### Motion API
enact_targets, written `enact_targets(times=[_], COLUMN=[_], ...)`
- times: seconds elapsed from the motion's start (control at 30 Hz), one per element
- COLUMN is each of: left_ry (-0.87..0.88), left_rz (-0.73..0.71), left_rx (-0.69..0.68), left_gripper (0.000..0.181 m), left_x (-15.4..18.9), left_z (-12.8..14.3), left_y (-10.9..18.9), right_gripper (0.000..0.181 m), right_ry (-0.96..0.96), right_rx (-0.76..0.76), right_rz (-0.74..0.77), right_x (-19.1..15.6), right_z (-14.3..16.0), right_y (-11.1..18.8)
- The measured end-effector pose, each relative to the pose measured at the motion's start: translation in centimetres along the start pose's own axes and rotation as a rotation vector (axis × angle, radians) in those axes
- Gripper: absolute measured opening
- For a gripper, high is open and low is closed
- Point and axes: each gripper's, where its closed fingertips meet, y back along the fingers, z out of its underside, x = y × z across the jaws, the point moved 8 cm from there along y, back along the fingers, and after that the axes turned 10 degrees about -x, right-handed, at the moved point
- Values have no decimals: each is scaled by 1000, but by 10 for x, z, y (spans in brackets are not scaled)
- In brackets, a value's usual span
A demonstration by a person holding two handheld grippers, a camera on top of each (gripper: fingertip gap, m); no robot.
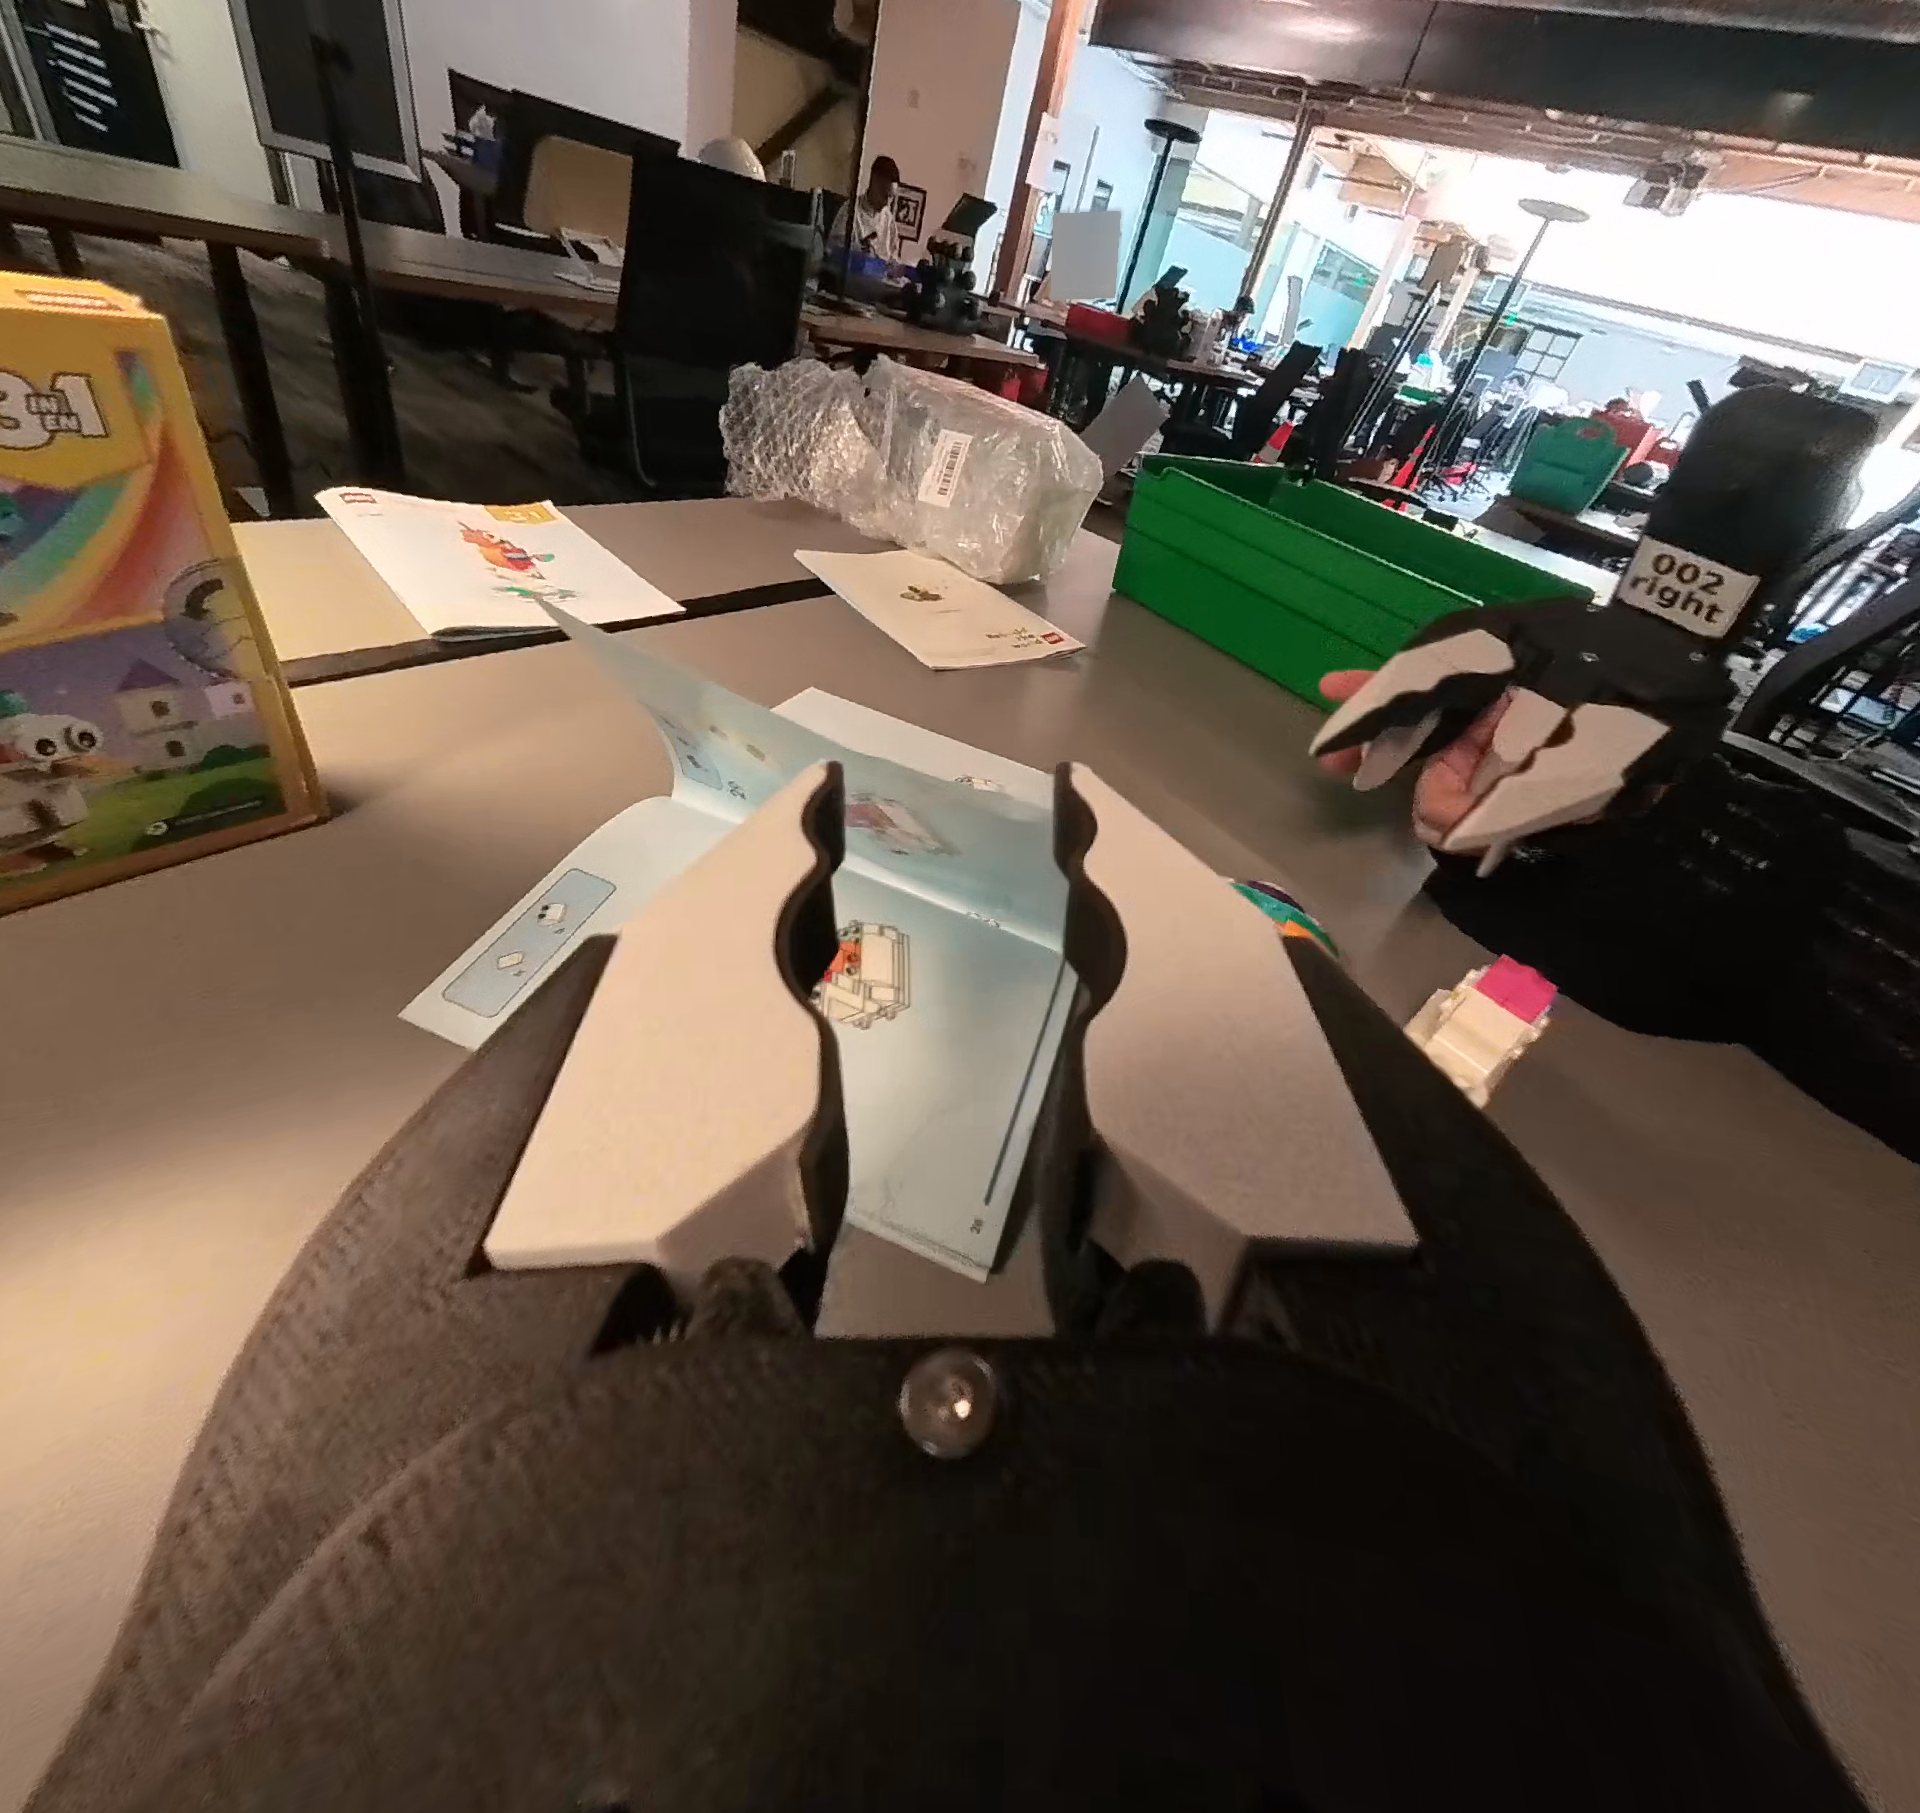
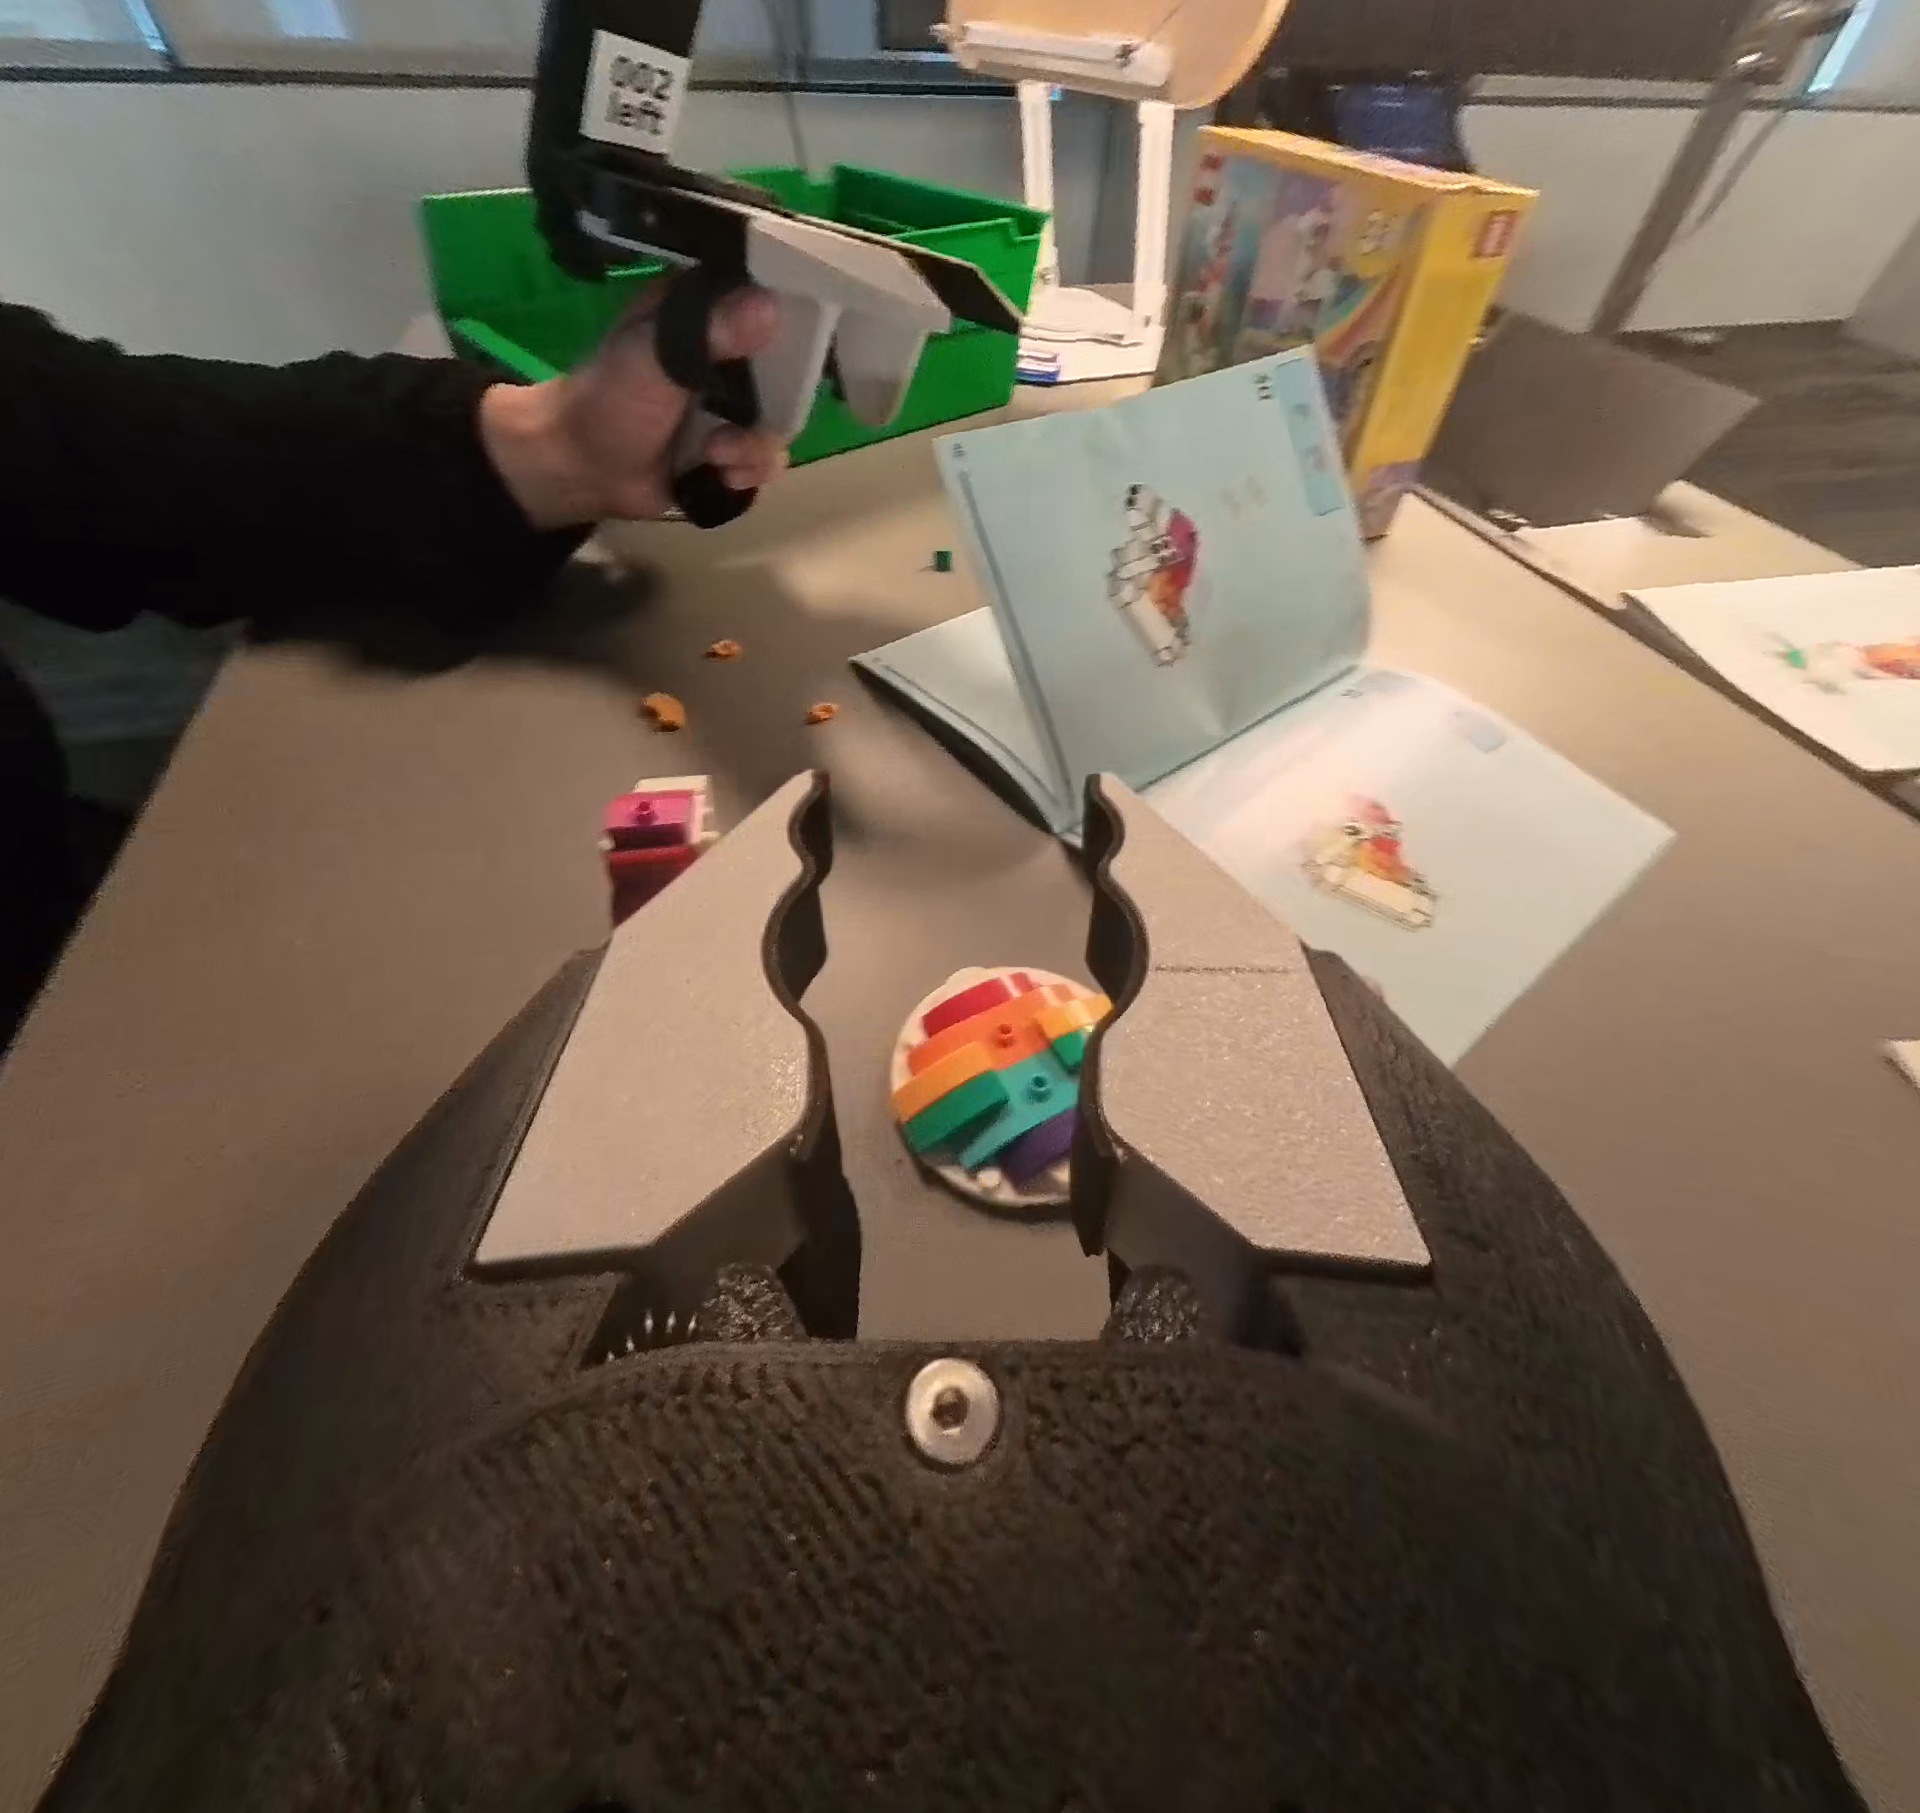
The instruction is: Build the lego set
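Observation:
My left gripper is open and empty, above the open light-blue instruction booklet. My right gripper is open and empty, its fingers on either side of a round white plate with rainbow bricks lying on the table. A white and pink brick assembly stands left of my right gripper; it also shows in the left wrist view. The booklet has one page standing up. The left gripper shows high at the back in the right wrist view, the right gripper at the right in the left wrist view.
A yellow set box stands at the left. Two more booklets, a bubble-wrap bundle and a green bin lie behind. Small brown pieces and a tiny green piece lie loose on the table. The left gripper's tips are roughly 20 cm from the right gripper's.

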Motion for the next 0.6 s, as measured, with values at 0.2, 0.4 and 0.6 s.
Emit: enact_targets(times=[0.2, 0.4, 0.6], left_ry=[-41, -56, -78], left_rz=[2, 9, -5], left_rx=[56, 77, 90], left_gripper=[40, 40, 44], left_x=[8, 12, 12], left_z=[-5, -7, -10], left_y=[5, 6, 10], right_gripper=[61, 65, 62], right_ry=[-44, 29, -37], right_rx=[-61, -126, 24], right_rz=[-251, -297, -272], right_x=[-18, -36, -24], right_z=[8, 5, -4], right_y=[4, -6, 4])
